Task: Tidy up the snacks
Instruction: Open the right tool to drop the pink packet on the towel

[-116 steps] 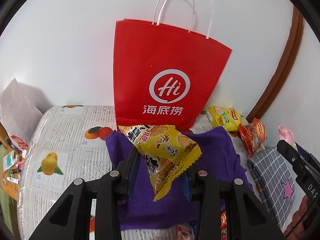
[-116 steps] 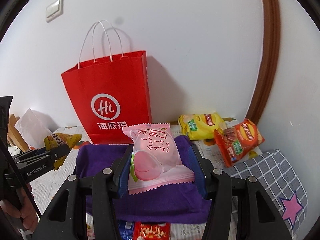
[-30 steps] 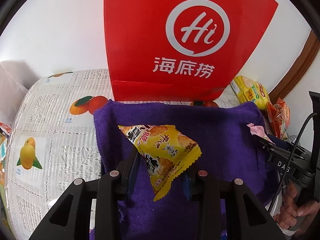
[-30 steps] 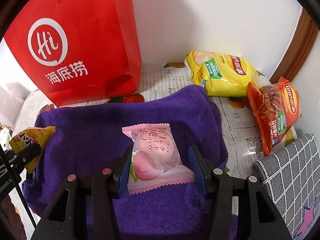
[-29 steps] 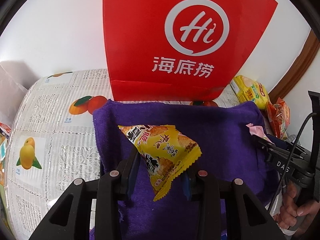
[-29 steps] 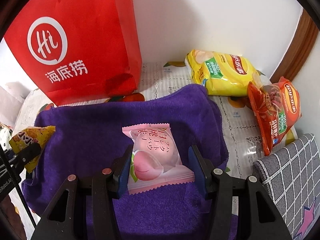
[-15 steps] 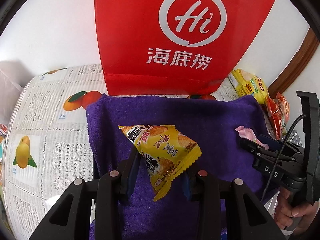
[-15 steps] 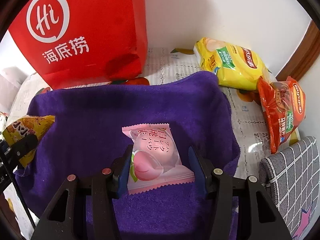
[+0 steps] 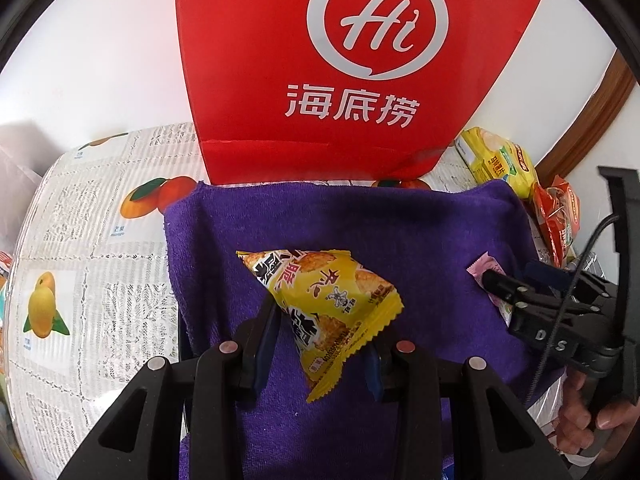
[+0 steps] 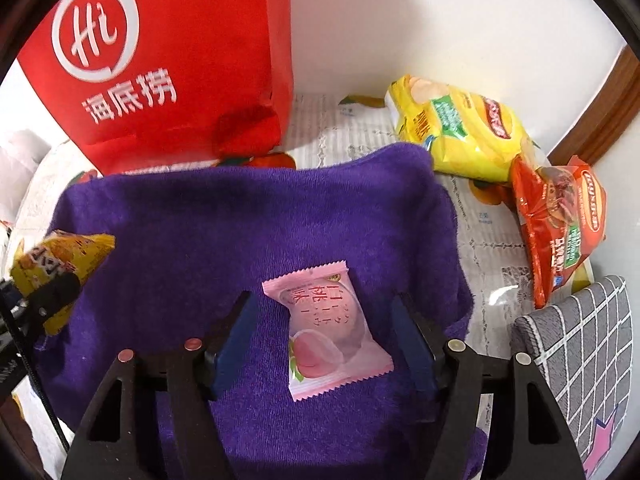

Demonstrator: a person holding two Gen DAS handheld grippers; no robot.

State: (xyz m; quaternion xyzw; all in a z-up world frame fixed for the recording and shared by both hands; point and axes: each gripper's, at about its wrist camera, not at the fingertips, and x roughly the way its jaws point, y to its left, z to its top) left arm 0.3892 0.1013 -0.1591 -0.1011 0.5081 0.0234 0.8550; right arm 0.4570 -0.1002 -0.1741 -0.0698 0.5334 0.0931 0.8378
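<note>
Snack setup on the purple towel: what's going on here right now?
A person is laying snacks out on the purple towel. The right tool is open, and the pink peach packet lies flat on the towel between its fingers. The left tool is shut on the yellow snack packet above the towel. A red paper bag stands behind.

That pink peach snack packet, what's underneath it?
The pink packet lies on a purple towel, between the open right gripper. What's beneath the towel there is hidden.
</note>
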